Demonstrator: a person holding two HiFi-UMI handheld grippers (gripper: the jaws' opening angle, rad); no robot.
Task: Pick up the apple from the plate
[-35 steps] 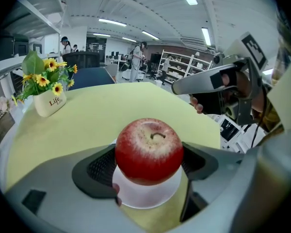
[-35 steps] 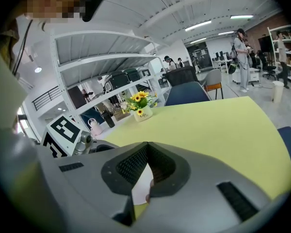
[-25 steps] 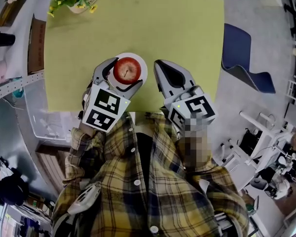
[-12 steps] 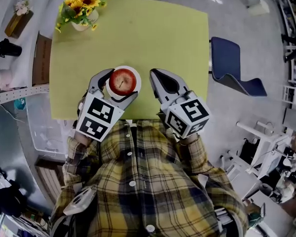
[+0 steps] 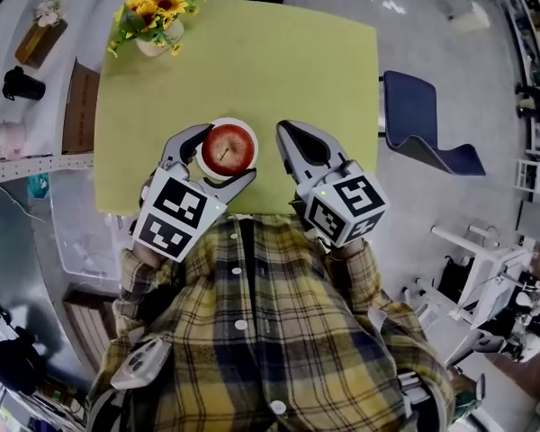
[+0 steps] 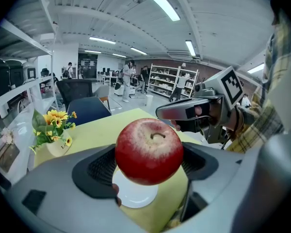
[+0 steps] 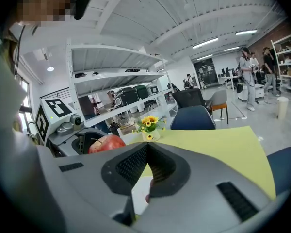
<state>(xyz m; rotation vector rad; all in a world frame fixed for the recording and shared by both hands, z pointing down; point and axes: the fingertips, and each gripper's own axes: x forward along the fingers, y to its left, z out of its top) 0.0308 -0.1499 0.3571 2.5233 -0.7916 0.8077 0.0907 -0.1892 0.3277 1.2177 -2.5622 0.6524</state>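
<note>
Head view, nearest: a person's plaid shirt (image 5: 270,331) fills the lower part; both grippers reach forward from it over the near edge of the table (image 5: 252,61)
Marker cubes: one on each gripper, just ahead of the shirt; left cube (image 5: 175,214), right cube (image 5: 346,207)
Left gripper (image 5: 223,156): clamped on the apple (image 5: 229,148); in the left gripper view the gripper (image 6: 149,165) has a dark pad pressed on either side of the fruit
Apple (image 6: 149,151): red, stem up, held between the left jaws directly over the plate (image 6: 136,195); it looks raised off the plate, though a small gap cannot be made certain; it also shows at the left of the right gripper view (image 7: 106,143)
Plate (image 5: 227,121): white, round, on the table near its front edge, under the apple
Right gripper (image 5: 288,133): jaws together with nothing between them; beside the left gripper, to the right of the plate and apart from it; in its own view (image 7: 147,147) the pads meet in a closed wedge
Table: yellow-green top; bare beyond the plate up to the far left corner
Sunflowers (image 5: 153,7): in a pale vase (image 5: 153,43) at the far left corner of the table; seen too in the right gripper view (image 7: 149,123)
Chair (image 5: 427,120): blue, on the floor off the table's right side, well apart from the grippers
Far background: white shelving (image 7: 116,81) and people standing in a large hall
</note>
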